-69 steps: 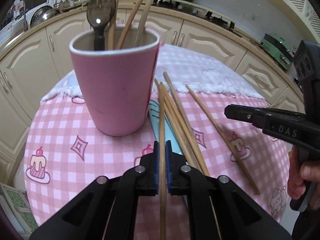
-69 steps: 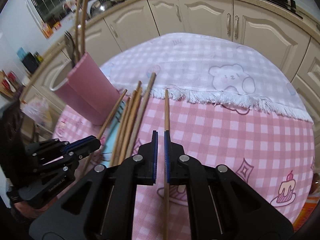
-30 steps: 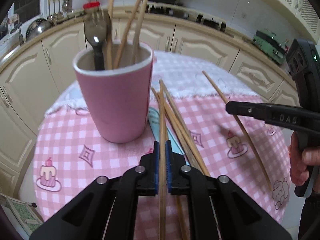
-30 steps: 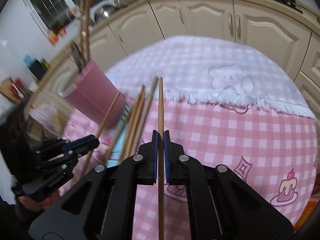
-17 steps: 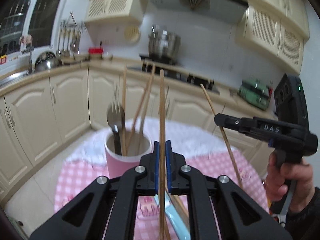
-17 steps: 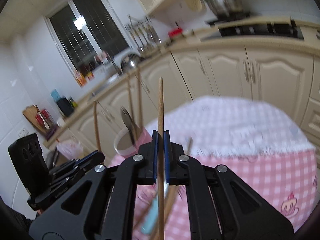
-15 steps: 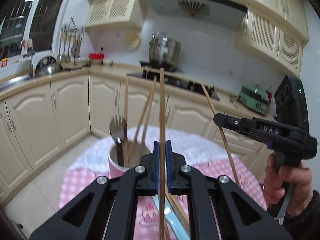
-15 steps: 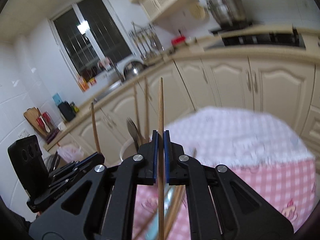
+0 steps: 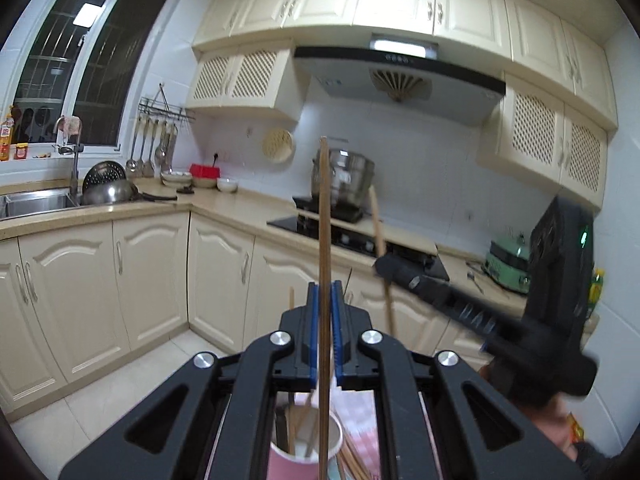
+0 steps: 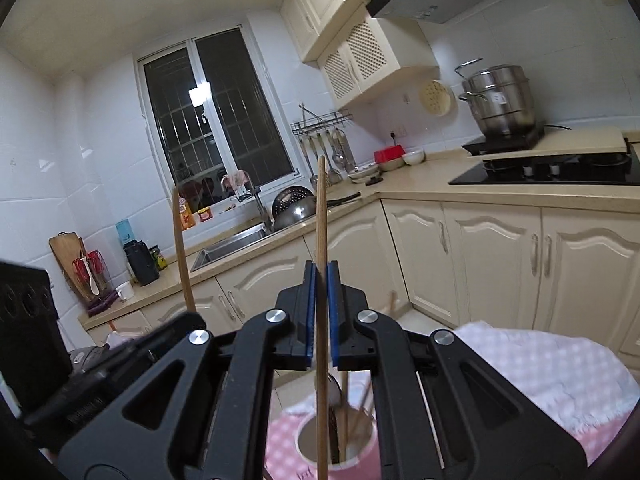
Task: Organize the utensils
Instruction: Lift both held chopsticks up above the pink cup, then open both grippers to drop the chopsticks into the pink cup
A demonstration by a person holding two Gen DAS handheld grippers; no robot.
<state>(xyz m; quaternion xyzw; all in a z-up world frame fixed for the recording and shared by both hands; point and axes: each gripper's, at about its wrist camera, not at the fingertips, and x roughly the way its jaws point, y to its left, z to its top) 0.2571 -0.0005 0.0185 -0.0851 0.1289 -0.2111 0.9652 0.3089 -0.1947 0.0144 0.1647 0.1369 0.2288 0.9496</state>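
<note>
Two grippers, one chopstick each
Left gripper (image 9: 325, 332) and right gripper (image 10: 320, 316) pinch upright chopsticks (image 9: 324, 220) (image 10: 321, 216); pink cup (image 10: 340, 446) below both

The cup (image 10: 352, 456) is pink with a pale inside. The cloth (image 10: 560, 372) on the bench is pink-and-white check, paler at the far side. Both black grippers carry blue pads (image 9: 313, 332). The chopsticks (image 9: 325, 240) are tan wood. The cabinets (image 9: 148, 280) are cream.

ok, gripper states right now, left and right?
Left gripper: shut on a chopstick.
Right gripper: shut on another chopstick.
</note>
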